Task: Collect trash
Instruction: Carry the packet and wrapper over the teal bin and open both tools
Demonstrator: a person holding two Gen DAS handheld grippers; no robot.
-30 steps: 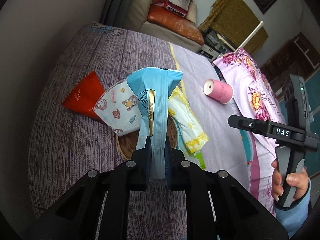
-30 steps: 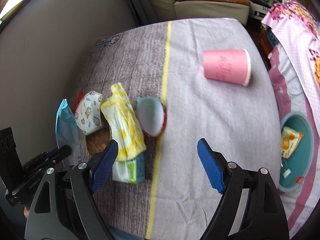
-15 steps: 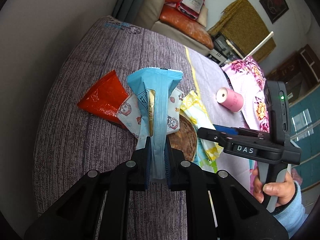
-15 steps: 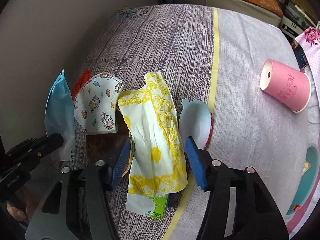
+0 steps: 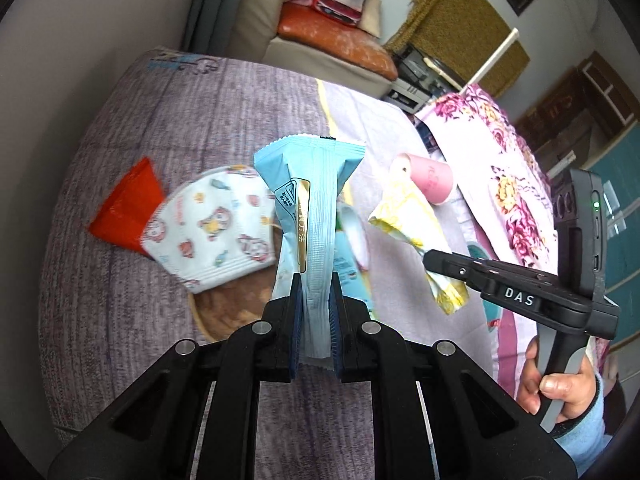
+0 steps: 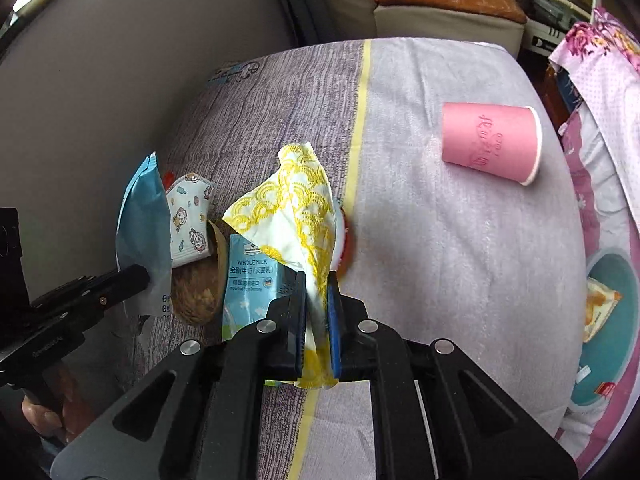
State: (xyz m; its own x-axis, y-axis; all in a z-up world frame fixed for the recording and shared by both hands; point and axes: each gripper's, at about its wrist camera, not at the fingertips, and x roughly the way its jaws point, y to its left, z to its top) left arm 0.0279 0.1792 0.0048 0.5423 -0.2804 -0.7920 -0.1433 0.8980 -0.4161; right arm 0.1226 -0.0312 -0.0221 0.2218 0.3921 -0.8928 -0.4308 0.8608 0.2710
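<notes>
1. Right gripper had just been closing and was clenched on the yellow wrapper, whose lower end sat squeezed between the blue pads while the rest fanned up toward 12 o'clock.
2. Left gripper was clamped on the blue packet, which stood upright from the jaws; in the right wrist view that packet hung at 9 o'clock.
3. Just behind the yellow wrapper, at 10 o'clock of the right gripper, a milk carton lay flat on the bedcover, its left edge over a brown round piece.
4. At 1 o'clock of that gripper a red-rimmed lid peeked out from behind the wrapper.
5. Further left, a cartoon-print mask lay at 10 o'clock of the left gripper, overlapping the brown piece, and a red wrapper lay just beside it, partly under its left edge.
6. Well apart, at 2 o'clock in the right wrist view, a pink cup lay on its side, mouth to the right.
7. At 3 o'clock, off the bed's edge, a teal bin held an orange-and-white wrapper.
8. A hand in a light blue sleeve gripped the right gripper's handle at 4 o'clock in the left wrist view.
</notes>
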